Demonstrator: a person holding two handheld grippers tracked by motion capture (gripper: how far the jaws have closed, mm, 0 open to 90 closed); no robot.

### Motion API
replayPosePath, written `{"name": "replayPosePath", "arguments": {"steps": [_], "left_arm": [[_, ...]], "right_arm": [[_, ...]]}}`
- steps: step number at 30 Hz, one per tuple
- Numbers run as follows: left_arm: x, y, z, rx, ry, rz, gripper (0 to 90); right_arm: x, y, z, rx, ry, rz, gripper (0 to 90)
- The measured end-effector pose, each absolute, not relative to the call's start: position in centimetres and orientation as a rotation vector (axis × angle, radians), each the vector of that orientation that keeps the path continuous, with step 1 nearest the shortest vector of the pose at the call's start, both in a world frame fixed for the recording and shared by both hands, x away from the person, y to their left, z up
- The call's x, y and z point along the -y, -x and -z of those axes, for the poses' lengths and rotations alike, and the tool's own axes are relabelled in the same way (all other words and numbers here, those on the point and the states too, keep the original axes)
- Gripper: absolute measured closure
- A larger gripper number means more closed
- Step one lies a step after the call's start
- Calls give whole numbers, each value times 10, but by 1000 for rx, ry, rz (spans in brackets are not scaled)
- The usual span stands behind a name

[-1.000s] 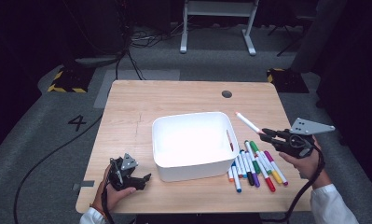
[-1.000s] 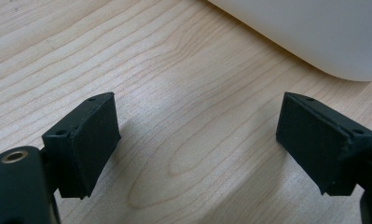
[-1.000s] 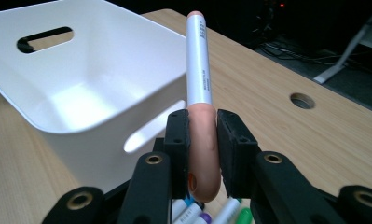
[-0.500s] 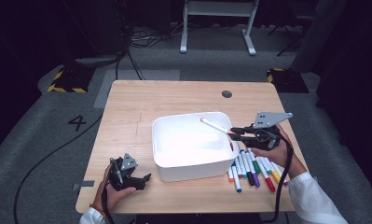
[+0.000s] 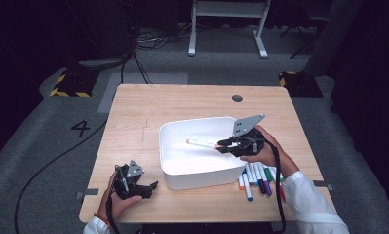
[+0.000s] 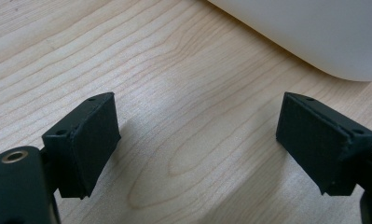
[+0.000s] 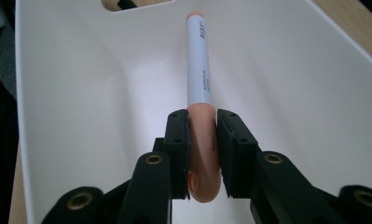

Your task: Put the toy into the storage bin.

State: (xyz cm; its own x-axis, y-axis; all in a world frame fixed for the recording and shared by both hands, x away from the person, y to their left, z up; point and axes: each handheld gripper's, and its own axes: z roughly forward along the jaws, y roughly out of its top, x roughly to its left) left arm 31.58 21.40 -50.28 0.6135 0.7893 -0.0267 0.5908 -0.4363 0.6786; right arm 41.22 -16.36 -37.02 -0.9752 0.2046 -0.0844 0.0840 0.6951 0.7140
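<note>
- My right gripper (image 5: 220, 145) is closed tight on a marker (image 5: 202, 143); in the right gripper view the two pads (image 7: 180, 140) press on its peach-coloured cap from both sides.
- The marker (image 7: 200, 70) has a white barrel with a peach tip at the far end. It points away from the jaws, held above the inside of the white plastic bin (image 5: 175, 165).
- There is small grey print along the barrel, but it is too small and I cannot read it.
- In the right gripper view I see a cut-out handle hole in the far wall of the bin (image 7: 72, 70).
- My left gripper (image 5: 150, 187) is wide open and holds nothing. It rests low on the wooden table (image 5: 133, 112), near the front left corner, apart from the bin.
- In the left gripper view only bare wood grain (image 6: 193, 130) lies between the jaws, and a rounded corner of the bin (image 6: 314, 32) is just ahead.
- A row of other markers (image 5: 255, 176) lies on the table just beside the right wall of the bin, with blue, purple and green caps among them.
- On the grey floor at the left of the table a black number "4" (image 5: 80, 128) is written.
- A round dark hole (image 5: 237, 98) is in the table near its far edge.
</note>
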Motion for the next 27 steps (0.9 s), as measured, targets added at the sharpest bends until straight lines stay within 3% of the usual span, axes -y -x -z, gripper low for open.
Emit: {"name": "replayPosePath", "arguments": {"steps": [18,20,27], "left_arm": [[-214,-316,503,-1080,-2179,-389,134],[-214,-316,503,-1080,-2179,-389,134],[-214,-316,503,-1078,-2179,-385,134]], "right_arm": [[154,-404,380,-2909,-109,-1031,742],[156,-404,378,-2895,-128,-1038,676],[162,-403,373,-2831,-177,-1064,632]]}}
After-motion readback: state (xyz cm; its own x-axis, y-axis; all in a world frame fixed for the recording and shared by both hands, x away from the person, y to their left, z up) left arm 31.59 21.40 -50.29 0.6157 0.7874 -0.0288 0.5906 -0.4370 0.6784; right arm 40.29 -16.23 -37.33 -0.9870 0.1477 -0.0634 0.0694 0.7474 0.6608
